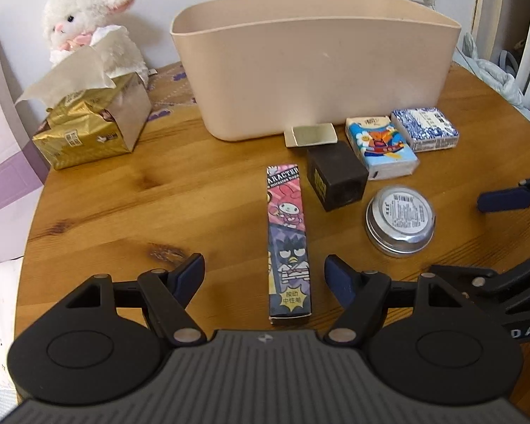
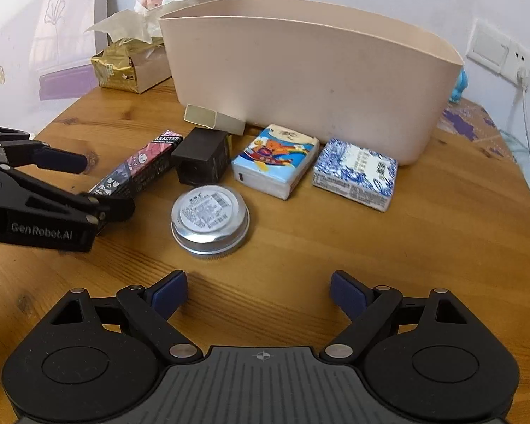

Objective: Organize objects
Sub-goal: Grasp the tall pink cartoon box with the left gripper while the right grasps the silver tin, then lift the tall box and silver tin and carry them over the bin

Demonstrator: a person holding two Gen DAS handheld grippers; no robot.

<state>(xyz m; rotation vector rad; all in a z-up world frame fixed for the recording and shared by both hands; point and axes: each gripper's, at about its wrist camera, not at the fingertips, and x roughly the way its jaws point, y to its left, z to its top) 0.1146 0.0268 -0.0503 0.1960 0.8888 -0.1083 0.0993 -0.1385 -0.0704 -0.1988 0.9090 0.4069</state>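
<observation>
1. At the near edge of the desk (image 2: 406, 247): left gripper (image 1: 264, 275) jaws wide, straddling the near end of the long cartoon box (image 1: 289, 243); not touching it.
2. Right gripper (image 2: 258, 291) jaws wide, nothing between them, over bare wood.
3. Mid-desk: round metal tin (image 2: 210, 221) lies flat, just right of the cartoon box.
4. Beyond it: dark cube box (image 2: 202, 160), cartoon tissue pack (image 2: 275, 160), blue-white tissue pack (image 2: 355, 173), in a row.
5. Small cream box (image 2: 213, 120) touches the beige bin (image 2: 314, 77).
6. Far left corner: gold tissue bag (image 1: 88, 123), plush lamb (image 1: 88, 24) behind.
</observation>
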